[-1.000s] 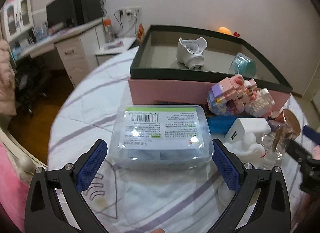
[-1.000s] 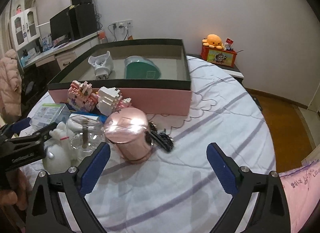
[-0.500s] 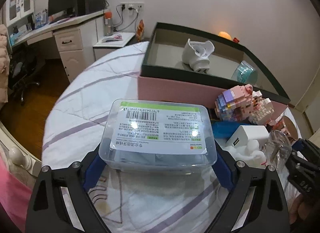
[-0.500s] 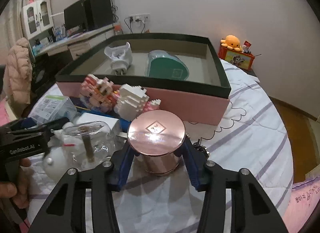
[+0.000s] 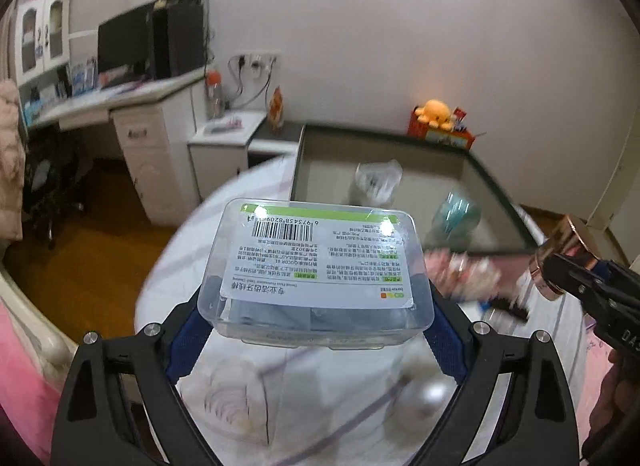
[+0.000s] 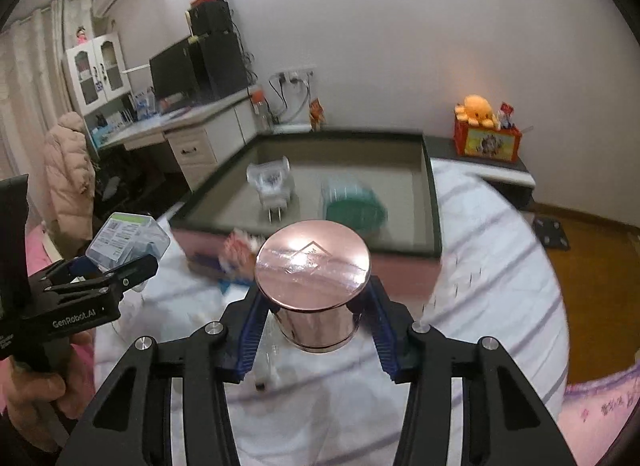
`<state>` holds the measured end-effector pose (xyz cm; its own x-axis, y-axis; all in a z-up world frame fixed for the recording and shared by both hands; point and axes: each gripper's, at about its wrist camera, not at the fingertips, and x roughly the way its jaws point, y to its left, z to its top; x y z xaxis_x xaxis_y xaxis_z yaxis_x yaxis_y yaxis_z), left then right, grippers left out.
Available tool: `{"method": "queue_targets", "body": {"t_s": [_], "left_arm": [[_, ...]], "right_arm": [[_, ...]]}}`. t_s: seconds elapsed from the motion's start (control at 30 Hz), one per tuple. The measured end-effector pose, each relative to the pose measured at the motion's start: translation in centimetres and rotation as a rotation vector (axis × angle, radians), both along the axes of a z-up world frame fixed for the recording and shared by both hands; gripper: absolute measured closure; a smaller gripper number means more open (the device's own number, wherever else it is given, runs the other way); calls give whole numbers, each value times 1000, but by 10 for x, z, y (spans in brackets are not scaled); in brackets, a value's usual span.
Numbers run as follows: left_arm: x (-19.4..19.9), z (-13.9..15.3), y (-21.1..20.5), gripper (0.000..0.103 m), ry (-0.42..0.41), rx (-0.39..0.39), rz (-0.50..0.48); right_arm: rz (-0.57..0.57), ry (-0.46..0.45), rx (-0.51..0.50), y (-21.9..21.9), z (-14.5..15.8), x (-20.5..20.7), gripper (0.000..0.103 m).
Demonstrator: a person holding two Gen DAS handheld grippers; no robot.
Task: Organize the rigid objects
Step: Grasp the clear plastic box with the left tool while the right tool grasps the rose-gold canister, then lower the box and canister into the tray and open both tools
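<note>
My left gripper (image 5: pixel 316 330) is shut on a clear plastic box (image 5: pixel 320 270) with a white and green label and holds it lifted above the table. It also shows in the right wrist view (image 6: pixel 128 238). My right gripper (image 6: pixel 312 326) is shut on a rose-gold round tin (image 6: pixel 314 278) and holds it lifted; the tin shows at the right edge of the left wrist view (image 5: pixel 560 262). Ahead lies the big open box (image 6: pixel 434 201) with a dark green rim and pink sides. It holds a white plug adapter (image 6: pixel 272 185) and a teal round container (image 6: pixel 352 209).
The round table (image 6: pixel 500 258) has a white cloth with purple stripes. Pink and white brick toys (image 5: pixel 460 270) lie in front of the box, blurred. A desk with a monitor (image 6: pixel 192 69) stands at the back left. An orange plush (image 6: pixel 478 107) sits on a small box.
Both grippers have risen from the table with their loads, the left with the clear box, the right with the tin. A second ago both were open around them.
</note>
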<state>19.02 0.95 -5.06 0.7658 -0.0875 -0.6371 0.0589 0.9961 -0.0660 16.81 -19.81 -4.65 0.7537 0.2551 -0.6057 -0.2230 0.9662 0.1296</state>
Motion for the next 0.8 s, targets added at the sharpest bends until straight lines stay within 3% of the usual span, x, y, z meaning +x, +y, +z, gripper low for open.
{"method": "queue_targets", "body": {"t_s": [0.1, 0.3, 0.5, 0.8], "left_arm": [[21, 20, -10, 9, -34, 22, -14], [95, 28, -32, 9, -5, 32, -46], [167, 12, -50, 9, 47, 47, -35], [215, -11, -68, 9, 108, 57, -35]], "right_arm": [[4, -14, -11, 0, 18, 25, 54], [-17, 25, -27, 0, 27, 96, 54], [-56, 116, -41, -3, 6, 166, 54], [-86, 206, -1, -18, -25, 216, 54]]}}
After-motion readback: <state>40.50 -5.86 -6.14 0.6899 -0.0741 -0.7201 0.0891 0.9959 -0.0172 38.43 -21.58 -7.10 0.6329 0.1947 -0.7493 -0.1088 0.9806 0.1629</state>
